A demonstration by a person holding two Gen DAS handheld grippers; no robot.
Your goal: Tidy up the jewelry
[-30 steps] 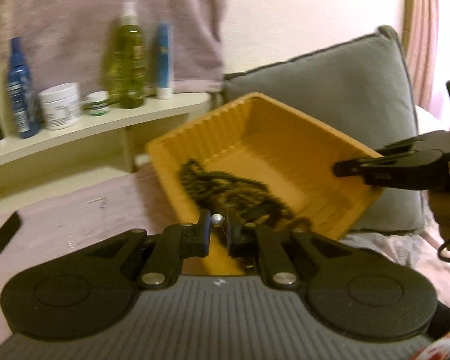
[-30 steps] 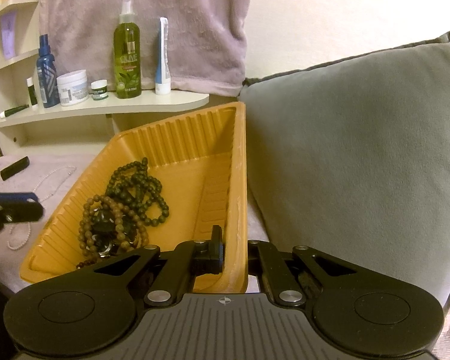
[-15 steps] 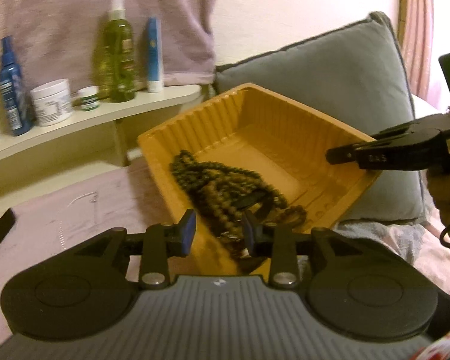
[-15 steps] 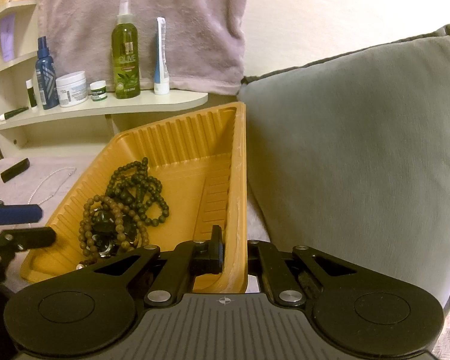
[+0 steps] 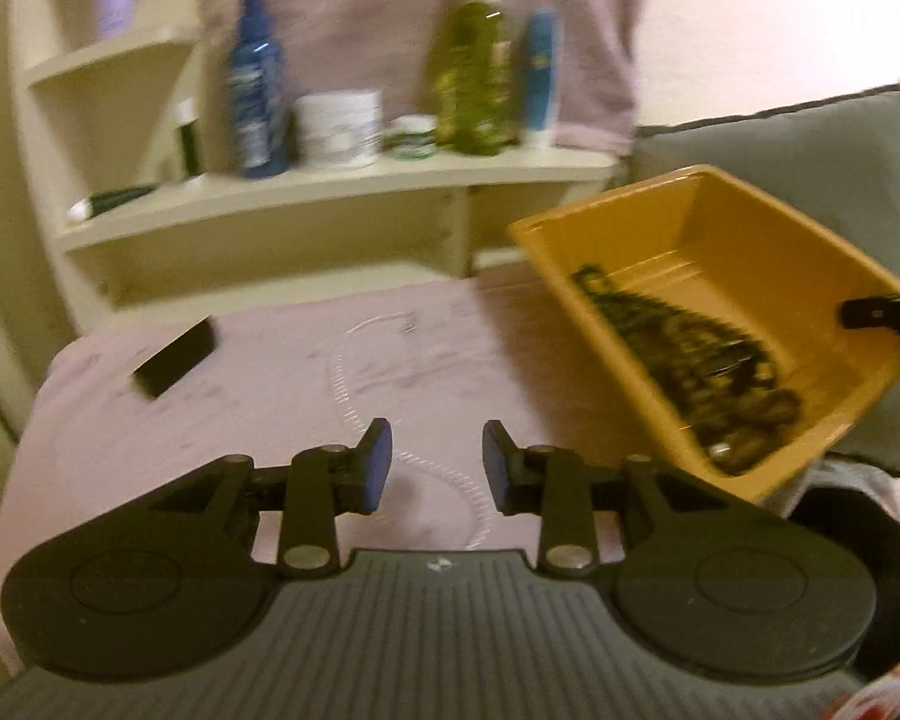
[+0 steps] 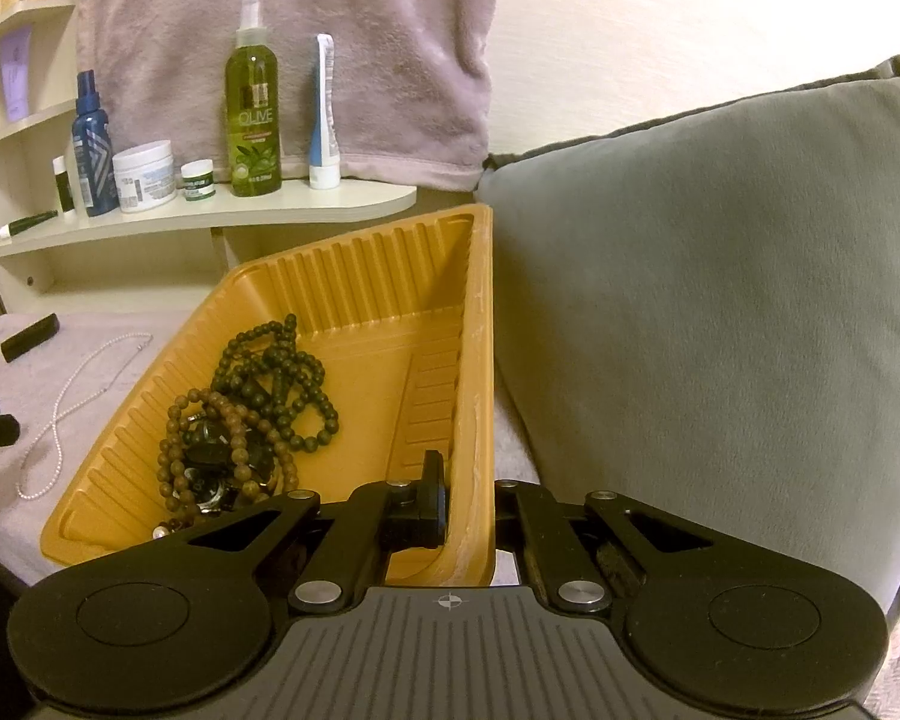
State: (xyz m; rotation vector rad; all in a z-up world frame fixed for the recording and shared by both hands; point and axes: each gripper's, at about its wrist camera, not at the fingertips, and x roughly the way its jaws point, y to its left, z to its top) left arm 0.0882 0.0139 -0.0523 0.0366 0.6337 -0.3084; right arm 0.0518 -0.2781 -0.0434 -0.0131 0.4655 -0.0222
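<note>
A yellow ribbed tray holds a tangle of dark green and brown bead strands; it also shows in the left wrist view, with the beads. My right gripper is shut on the tray's near right rim and holds it tilted. A thin white pearl necklace lies looped on the pink cloth, also seen in the right wrist view. My left gripper is open and empty just above the necklace's near loop.
A small black box lies on the cloth at the left. A cream shelf behind carries bottles and jars. A grey cushion stands right of the tray. A pink towel hangs at the back.
My left gripper let go of a silver bead piece over the tray, opened wide and swung left over the pearl necklace. The right gripper kept its hold on the tray.
</note>
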